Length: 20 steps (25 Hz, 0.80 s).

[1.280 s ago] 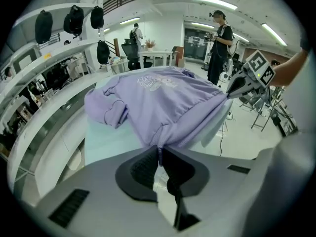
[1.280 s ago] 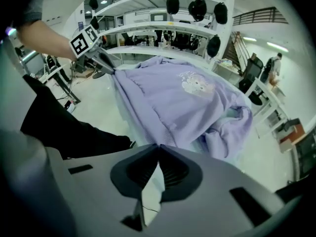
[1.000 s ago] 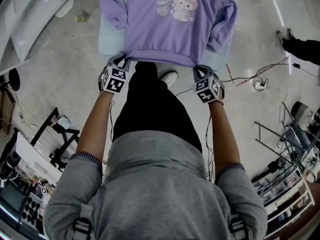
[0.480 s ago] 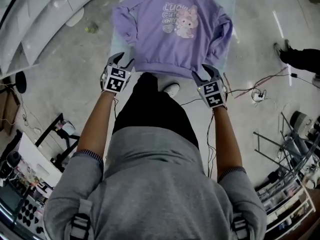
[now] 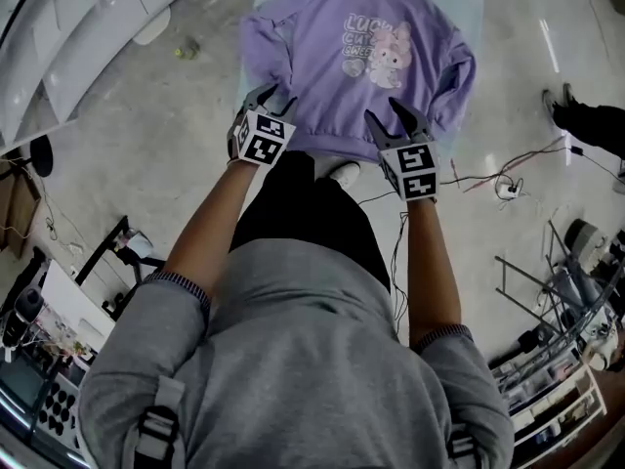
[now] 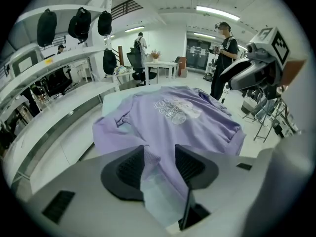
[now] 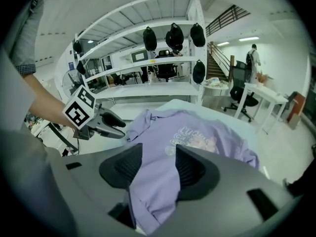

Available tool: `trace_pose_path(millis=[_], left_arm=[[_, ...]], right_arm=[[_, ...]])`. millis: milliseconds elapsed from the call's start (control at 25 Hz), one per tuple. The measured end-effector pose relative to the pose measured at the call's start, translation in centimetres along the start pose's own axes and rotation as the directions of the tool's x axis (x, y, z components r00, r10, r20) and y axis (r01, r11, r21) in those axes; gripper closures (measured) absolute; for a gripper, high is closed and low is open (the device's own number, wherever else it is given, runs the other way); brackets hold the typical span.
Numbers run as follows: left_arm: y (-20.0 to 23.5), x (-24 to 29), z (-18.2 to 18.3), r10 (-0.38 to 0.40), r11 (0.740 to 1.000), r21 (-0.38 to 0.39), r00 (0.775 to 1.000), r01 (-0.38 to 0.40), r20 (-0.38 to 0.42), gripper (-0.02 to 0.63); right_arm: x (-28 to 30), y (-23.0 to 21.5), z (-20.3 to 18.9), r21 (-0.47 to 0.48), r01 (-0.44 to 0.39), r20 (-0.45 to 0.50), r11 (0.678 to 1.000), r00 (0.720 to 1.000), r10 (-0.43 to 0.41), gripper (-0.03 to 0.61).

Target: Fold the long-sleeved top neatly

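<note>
The purple long-sleeved top (image 5: 356, 57) lies flat, print side up, on the pale table (image 5: 471, 8) in the upper middle of the head view. Its collar is toward the top edge and its hem (image 5: 327, 145) is nearest the person, so its long axis runs straight up the frame, away from both hands.

The left gripper (image 5: 270, 97) hangs over the hem's left end. Its jaws have just been opening and then eased in a little. They stand well apart, and in its own view the hem corner and bare table show through the gap, with neither pad pressing on the cloth.

The right gripper (image 5: 389, 113) hangs over the hem a little inside its right end. Its jaws have just been opening too, and purple fabric lies under and beyond the gap — nothing is held.

The hem runs crosswise from one gripper to the other, so neither is clearly nearer the garment as a whole. The left sleeve (image 5: 259, 52) lies just ahead of the left gripper, up the frame. The right sleeve (image 5: 457, 76) sits up and to the right of the right gripper — each hand looks best placed for its own side.
</note>
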<state>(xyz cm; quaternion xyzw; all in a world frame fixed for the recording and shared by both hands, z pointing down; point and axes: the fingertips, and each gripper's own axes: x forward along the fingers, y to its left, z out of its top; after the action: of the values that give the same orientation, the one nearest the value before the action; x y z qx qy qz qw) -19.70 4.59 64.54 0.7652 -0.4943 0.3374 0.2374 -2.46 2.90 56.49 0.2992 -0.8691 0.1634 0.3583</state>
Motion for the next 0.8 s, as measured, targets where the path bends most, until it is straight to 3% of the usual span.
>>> trace_pose_path(millis=[320,440,800], left_arm=[[1.4,4.1,-1.9,0.074,0.996,-0.044,0.995,-0.077,-0.06,0.413],[2.5,4.6,-3.1,0.117,0.992,-0.041,0.99,-0.12,-0.082,0.558],[9.7,-1.6,0.2,0.204,0.974,-0.107,0.979,-0.2,0.03,0.58]], right_arm=[[3.3,1.5,1.2,0.025,-0.02,-0.027,0.999,0.999,0.021,0.353],[3.6,1.6,0.5,0.032,-0.022,-0.047,0.999,0.999,0.024,0.353],[3.0,0.6,1.1,0.04,0.002,-0.055,0.999,0.998,0.0,0.353]])
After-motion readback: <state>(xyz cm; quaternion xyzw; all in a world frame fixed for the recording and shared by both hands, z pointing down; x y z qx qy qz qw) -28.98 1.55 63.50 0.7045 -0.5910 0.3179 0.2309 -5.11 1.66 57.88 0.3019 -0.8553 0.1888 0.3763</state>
